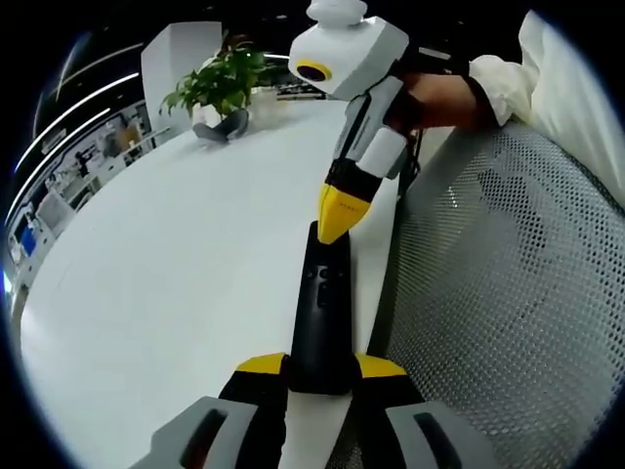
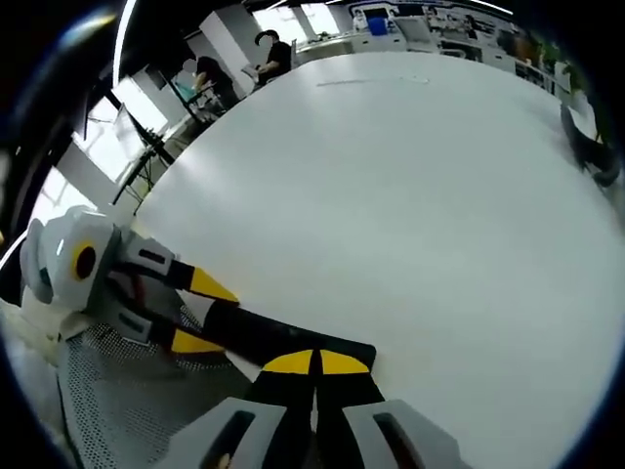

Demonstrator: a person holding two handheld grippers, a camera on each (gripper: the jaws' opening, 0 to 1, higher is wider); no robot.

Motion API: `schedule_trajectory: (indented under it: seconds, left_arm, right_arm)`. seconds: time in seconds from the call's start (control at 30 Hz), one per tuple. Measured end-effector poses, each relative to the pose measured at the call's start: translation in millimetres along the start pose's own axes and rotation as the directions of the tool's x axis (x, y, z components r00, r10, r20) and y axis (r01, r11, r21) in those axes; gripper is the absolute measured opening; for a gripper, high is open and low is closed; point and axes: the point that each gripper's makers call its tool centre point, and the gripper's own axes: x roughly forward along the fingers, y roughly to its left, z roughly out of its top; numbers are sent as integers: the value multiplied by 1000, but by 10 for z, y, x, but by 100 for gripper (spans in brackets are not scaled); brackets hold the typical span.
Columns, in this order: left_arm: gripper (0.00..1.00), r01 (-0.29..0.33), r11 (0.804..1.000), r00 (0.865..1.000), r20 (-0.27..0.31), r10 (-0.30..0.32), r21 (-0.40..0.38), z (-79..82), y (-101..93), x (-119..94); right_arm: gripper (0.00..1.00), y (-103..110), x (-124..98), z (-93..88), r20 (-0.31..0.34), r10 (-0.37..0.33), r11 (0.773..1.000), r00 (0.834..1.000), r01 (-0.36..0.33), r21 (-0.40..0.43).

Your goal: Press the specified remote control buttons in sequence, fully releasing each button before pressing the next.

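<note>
Here, in the left gripper view, we see the left tool (image 1: 320,369) clenched on the near end of a black remote control (image 1: 323,318), its yellow-tipped jaws pressing either side of the body. The remote lies along the white table (image 1: 176,293) right at its near edge, beside a grey mesh chair back (image 1: 508,293). We judge the grip is there to pin the remote so it cannot slide or tip while a button is pushed. From above, the right tool (image 1: 339,215) comes down with its yellow tips drawn together into one point that touches the remote's far end — a narrow point suits a single button better than two spread jaws. A potted plant (image 1: 220,88) stands well apart, toward the table's far edge.

In the right gripper view, the right tool (image 2: 315,363) has its jaws closed tip to tip on nothing, resting on the remote control (image 2: 283,342), which runs along the table (image 2: 391,195) edge. The left tool (image 2: 195,313) enters from the left, its jaws straddling the remote's other end. We cannot tell which button lies under the point, nor whether it is pressed down or merely touched. People sit at desks far beyond the table's far edge.
</note>
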Motion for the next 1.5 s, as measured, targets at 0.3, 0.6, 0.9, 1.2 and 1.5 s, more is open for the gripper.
schedule_trajectory:
  seconds: [0.3, 0.6, 0.9, 1.2, 1.5]
  left_arm:
    - [24, -1, 1000, 1000, 1, 1, 13, 4, -10, -8]
    - [24, 5, 1000, 1000, -9, -5, 17, 20, -39, -1]
    - [24, 9, 1000, 1000, -5, -9, 20, 34, -56, 19]
    - [25, 6, 1000, 1000, 4, -6, 8, 33, -56, 22]
    - [25, 6, 1000, 1000, 7, -6, 5, 28, -53, 19]
  right_arm:
    - [0, 1, -5, 0, 3, -9, 1000, 1000, 9, -12]
    - [0, -11, -18, 10, -28, -21, 1000, 999, 22, 11]
    - [0, 37, -7, 83, 29, 15, 1000, 999, -15, 9]
    - [0, 55, 48, 39, -7, -5, 998, 1000, 5, -68]
    - [0, 56, 54, 37, 5, -18, 992, 1000, 18, -123]
